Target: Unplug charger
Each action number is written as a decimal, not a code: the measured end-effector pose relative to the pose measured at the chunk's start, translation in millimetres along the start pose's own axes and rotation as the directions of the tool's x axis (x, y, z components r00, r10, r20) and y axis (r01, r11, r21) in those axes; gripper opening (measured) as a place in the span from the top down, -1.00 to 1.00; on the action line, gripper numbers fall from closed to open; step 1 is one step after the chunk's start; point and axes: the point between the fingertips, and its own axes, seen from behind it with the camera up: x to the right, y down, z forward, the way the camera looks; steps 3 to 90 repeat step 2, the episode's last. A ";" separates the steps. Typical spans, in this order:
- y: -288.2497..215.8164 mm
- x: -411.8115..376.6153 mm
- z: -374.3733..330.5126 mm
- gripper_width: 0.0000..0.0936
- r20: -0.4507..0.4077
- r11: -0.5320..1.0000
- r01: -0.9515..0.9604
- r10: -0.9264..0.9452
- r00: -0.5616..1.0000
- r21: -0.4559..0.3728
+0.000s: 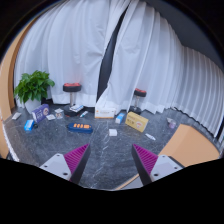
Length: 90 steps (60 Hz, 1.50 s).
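Beyond open tongs [111, 160], grey floor [110, 150], scattered packages, lettering unreadable

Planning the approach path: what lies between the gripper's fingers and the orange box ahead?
In the gripper view, only bare grey floor lies between the open gripper and the orange box.

One potted plant [36, 87] stands at the far left edge of the grey worktop [108, 150], and two round black stools [72, 88] sit along its back edge before a single run of white curtains [120, 50]. Scattered across the worktop are roughly ten small boxes and packets, too small to sort by kind, among them one orange packet [80, 127] and one tan card [137, 121]. Two gripper fingers with magenta pads [75, 160] show at the near edge.
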 end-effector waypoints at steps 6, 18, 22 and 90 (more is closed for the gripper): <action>-1.3 -1.0 -5.0 -0.82 -0.001 1.000 -0.006 0.006 1.000 0.006; -1.3 -1.0 -5.0 -0.82 -0.001 1.000 -0.006 0.006 1.000 0.006; -1.3 -1.0 -5.0 -0.82 -0.001 1.000 -0.006 0.006 1.000 0.006; -1.3 -1.0 -5.0 -0.82 -0.001 1.000 -0.006 0.006 1.000 0.006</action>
